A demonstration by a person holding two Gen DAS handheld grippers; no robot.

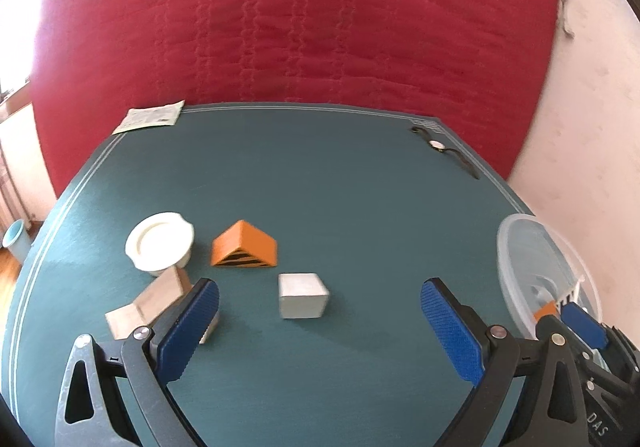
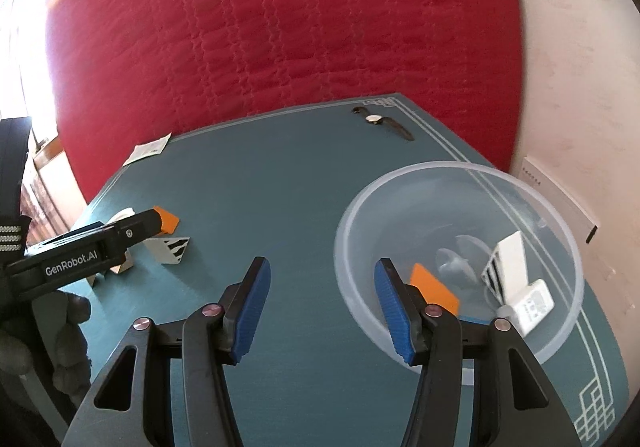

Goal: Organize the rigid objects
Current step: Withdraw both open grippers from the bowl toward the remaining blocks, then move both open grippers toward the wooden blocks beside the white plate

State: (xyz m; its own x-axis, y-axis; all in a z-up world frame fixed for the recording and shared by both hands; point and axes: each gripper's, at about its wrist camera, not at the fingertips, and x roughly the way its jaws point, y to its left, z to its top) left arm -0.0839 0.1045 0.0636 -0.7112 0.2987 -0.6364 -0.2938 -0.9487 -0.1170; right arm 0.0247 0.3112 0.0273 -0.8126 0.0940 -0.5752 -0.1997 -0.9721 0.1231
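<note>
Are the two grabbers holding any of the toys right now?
No. The left gripper and the right gripper are both open, with nothing between their fingers.

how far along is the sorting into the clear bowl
Partly done. The clear bowl already holds an orange piece, a white striped block and a small white item. Nothing is in hand: the left gripper and right gripper are both open and empty. Left on the table: white cube, orange wedge, wooden blocks, white lid.
</note>
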